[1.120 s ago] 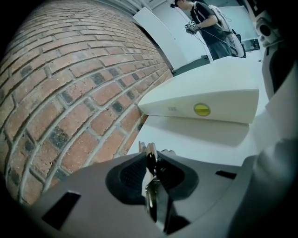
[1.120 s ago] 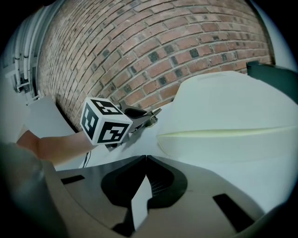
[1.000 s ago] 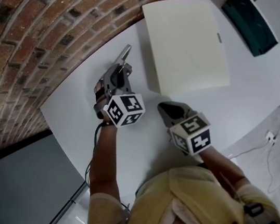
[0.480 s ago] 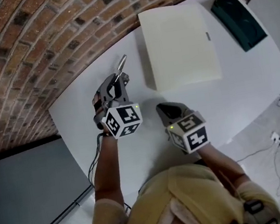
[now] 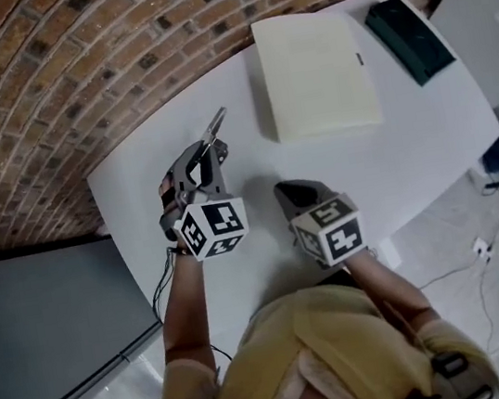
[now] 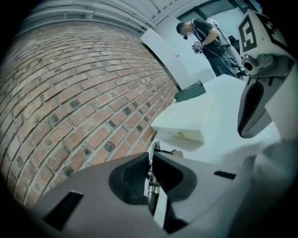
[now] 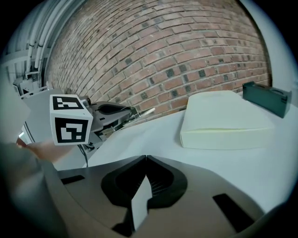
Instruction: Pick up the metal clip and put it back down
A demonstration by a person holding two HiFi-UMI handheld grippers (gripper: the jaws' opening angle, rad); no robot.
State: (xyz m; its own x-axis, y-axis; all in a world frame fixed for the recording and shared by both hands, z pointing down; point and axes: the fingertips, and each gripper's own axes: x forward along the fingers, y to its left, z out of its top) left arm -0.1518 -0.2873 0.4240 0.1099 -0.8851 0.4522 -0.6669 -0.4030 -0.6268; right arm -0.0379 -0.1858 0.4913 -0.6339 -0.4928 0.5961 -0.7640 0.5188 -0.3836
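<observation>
My left gripper is shut on the metal clip, a slim silvery piece that sticks out past the jaws toward the brick wall. In the left gripper view the clip stands edge-on between the dark pads. In the right gripper view the clip juts from the left gripper, its free end showing against the wall above the table's far edge. My right gripper rests on the white table right of the left one, shut and empty, its tips touching.
A flat cream box lies just right of the clip, with a dark green case beyond it at the table's far right corner. The brick wall runs along the table's far edge. A person stands far behind.
The head view has shifted a little. My left gripper keeps its hold on the clip, and both grippers stand much as before relative to the cream box.
</observation>
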